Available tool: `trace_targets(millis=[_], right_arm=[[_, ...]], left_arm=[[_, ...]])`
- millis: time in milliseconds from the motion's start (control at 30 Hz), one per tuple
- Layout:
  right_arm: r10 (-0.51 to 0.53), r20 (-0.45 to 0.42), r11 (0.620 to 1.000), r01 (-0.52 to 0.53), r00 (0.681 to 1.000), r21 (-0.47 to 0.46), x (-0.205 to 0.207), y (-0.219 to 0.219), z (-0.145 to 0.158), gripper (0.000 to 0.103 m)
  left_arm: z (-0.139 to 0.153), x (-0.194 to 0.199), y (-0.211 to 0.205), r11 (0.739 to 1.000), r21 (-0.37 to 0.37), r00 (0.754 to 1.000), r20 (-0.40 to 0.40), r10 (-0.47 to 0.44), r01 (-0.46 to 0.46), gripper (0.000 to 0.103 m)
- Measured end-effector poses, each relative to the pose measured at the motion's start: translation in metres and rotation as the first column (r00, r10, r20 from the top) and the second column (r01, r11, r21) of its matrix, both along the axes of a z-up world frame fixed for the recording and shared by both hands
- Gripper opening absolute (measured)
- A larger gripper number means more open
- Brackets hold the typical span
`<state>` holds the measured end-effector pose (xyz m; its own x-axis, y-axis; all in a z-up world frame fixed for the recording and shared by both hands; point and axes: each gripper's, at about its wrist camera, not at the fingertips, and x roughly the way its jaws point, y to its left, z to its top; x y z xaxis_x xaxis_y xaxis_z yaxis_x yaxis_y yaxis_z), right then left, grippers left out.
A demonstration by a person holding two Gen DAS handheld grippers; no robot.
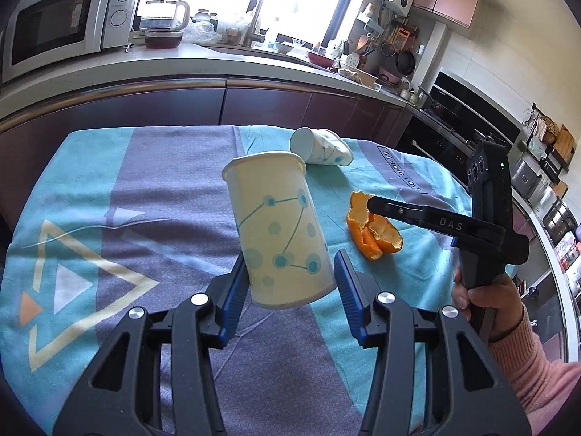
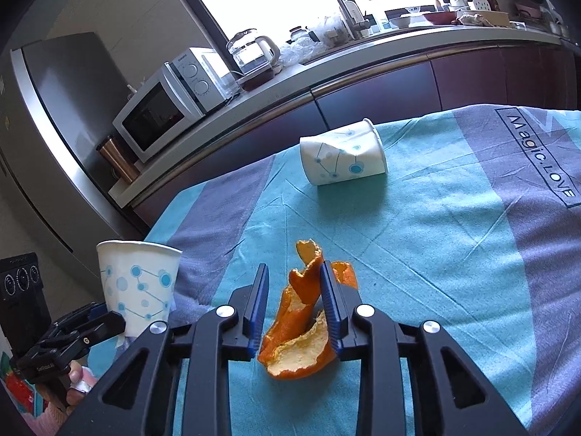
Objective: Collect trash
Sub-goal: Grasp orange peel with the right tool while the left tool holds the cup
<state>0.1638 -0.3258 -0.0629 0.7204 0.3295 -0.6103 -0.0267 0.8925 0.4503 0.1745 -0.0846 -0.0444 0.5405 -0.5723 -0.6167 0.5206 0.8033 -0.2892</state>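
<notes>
Item one: left claw, pinching a paper cup low on its wall between both blue pads, rim uppermost and tilted, lifted clear of the bench; held upright, probably so that it can serve as a receptacle for other scraps or be carried off without spilling. Item two: right claw, jaws narrowly spread about an orange peel that rests on the cloth; the right pad touches the curled strip, the left pad stands just apart, so no firm grip is judged to exist. The peel lies near the front of the bench, to the right of the held cup. Item three: second paper cup, tipped on its side further back on the teal and grey cloth, well apart from both claws and untouched; it is dented, and judged to be the remaining piece to collect. Surroundings: microwave, glass kettle and a tap along the kitchen counter behind; a refrigerator at the left. Obstructions: none between the claws and the fallen cup; no bin appears in either view, so the destination cannot be told.
</notes>
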Motion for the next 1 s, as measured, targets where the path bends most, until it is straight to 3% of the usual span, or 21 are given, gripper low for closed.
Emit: trace_targets(millis=[67,100,400,500,567,600,700,767,833,1000], right_arm=[[0.002,-0.010,1.000,-0.002,1.000,0.008,0.001,0.000,-0.003,0.007],[0.001,-0.008,1.000,-0.001,1.000,0.012,0.000,0.000,-0.003,0.005],[0.022,0.043,0.999,-0.023,0.999,0.030,-0.014,0.008,0.014,0.002],[-0.034,0.050,0.999,0.035,0.998,-0.019,-0.013,0.007,0.017,0.014],[-0.042,0.038,0.998,0.044,0.998,-0.048,-0.007,0.006,0.015,0.034],[-0.043,0.027,0.998,0.044,0.999,-0.049,-0.003,0.006,0.012,0.035],[-0.039,-0.003,0.996,0.038,0.999,-0.081,0.007,0.009,0.004,0.032],[-0.035,-0.026,0.996,0.033,0.999,-0.082,0.012,0.009,-0.001,0.018],[-0.034,-0.030,0.997,0.031,0.999,-0.077,0.012,0.008,-0.002,0.014],[-0.015,0.007,0.999,0.016,1.000,-0.034,0.000,0.011,0.009,0.012]], left_arm=[[0.001,-0.003,0.006,1.000,0.003,1.000,0.006,0.007,-0.007,0.047],[0.002,-0.005,0.010,1.000,0.004,1.000,0.009,0.012,-0.012,0.047],[0.006,-0.019,0.049,0.998,0.000,0.998,0.025,0.058,-0.058,0.047],[0.007,-0.024,0.058,0.998,-0.001,0.997,0.030,0.070,-0.070,0.047],[0.007,-0.025,0.062,0.997,0.001,0.997,0.032,0.077,-0.077,0.047],[0.007,-0.026,0.065,0.997,0.003,0.996,0.032,0.081,-0.081,0.047],[0.006,-0.028,0.071,0.996,0.004,0.995,0.029,0.092,-0.092,0.047],[0.005,-0.030,0.075,0.995,0.003,0.995,0.027,0.101,-0.101,0.047],[0.005,-0.032,0.080,0.994,0.000,0.994,0.028,0.109,-0.109,0.047],[0.008,-0.034,0.091,0.992,-0.001,0.992,0.035,0.125,-0.125,0.047]])
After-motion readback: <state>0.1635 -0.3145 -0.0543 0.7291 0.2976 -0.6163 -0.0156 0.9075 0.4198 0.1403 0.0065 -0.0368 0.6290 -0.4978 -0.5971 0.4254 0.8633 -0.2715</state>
